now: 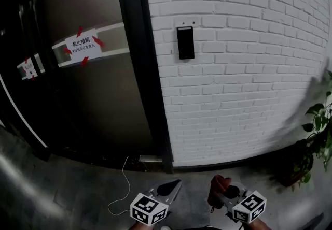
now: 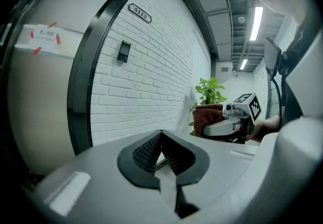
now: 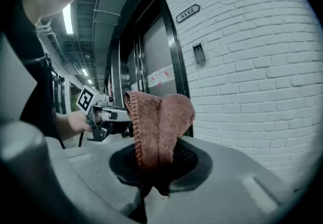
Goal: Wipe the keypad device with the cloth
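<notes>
The black keypad device (image 1: pixel 185 42) is mounted on the white brick wall (image 1: pixel 249 68), right of the dark door frame; it also shows small in the left gripper view (image 2: pixel 123 51) and the right gripper view (image 3: pixel 199 53). A reddish-brown cloth (image 3: pixel 159 127) is folded and pinched in my right gripper (image 3: pixel 156 160), which is shut on it. In the head view the cloth (image 1: pixel 219 186) sticks up from the right gripper (image 1: pixel 228 195) at the bottom edge, far below the keypad. My left gripper (image 1: pixel 168 190) sits beside it, shut with nothing between its jaws (image 2: pixel 161 155).
A glass door (image 1: pixel 98 78) with a taped white notice (image 1: pixel 83 45) stands left of the frame. A potted green plant (image 1: pixel 316 141) stands on the floor at the right. A thin white cable (image 1: pixel 122 190) trails across the grey floor near the door.
</notes>
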The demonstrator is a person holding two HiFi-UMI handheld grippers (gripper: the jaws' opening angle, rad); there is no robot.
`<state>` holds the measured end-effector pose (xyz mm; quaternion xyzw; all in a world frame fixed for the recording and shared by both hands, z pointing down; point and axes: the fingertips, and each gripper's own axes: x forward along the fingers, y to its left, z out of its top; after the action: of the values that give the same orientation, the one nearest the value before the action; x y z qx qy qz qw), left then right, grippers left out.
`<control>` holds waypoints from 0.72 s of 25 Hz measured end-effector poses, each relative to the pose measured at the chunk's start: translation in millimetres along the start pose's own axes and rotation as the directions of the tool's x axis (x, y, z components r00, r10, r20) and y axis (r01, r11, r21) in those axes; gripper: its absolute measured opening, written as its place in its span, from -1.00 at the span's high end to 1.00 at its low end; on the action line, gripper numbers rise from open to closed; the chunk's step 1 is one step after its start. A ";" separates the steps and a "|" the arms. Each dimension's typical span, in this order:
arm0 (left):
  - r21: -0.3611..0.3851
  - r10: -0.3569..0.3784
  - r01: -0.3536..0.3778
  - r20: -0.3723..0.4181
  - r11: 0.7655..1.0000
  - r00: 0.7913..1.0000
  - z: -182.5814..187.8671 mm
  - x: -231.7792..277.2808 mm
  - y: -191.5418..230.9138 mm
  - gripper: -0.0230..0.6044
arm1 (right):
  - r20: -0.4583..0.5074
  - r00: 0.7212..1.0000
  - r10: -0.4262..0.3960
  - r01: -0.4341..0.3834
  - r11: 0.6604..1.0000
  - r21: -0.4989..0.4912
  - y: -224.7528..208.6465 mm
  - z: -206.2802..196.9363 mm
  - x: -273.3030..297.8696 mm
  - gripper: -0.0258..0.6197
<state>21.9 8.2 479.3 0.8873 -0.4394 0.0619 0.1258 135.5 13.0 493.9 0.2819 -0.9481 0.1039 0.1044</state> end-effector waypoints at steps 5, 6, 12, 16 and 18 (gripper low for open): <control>0.000 0.021 -0.021 0.005 1.000 1.000 3.6 9.8 -13.5 0.87 | 0.002 1.000 0.007 -0.007 1.000 -0.013 -12.7 5.2 -14.0 0.75; -0.001 0.027 -0.027 0.006 1.000 1.000 3.3 11.8 -15.7 0.87 | 0.003 1.000 0.010 -0.010 1.000 -0.014 -15.2 5.5 -16.3 0.75; -0.007 0.070 -0.070 0.001 0.998 0.998 -0.4 24.9 -34.1 0.87 | 0.003 0.999 0.048 -0.048 0.999 -0.017 -30.3 0.5 -33.5 0.75; -0.018 0.113 -0.113 0.011 0.993 0.994 -1.8 31.0 -45.0 0.87 | -0.005 0.997 0.083 -0.083 0.996 -0.022 -42.6 -5.1 -43.1 0.75; -0.026 0.136 -0.135 0.009 0.990 0.991 -5.1 33.9 -47.3 0.87 | -0.011 0.995 0.097 -0.097 0.995 -0.023 -50.2 -8.7 -44.3 0.75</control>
<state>80.0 11.2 483.7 0.8540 -0.5001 0.0599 0.1303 200.9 -3.2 497.8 0.2338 -0.9613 0.0988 0.1071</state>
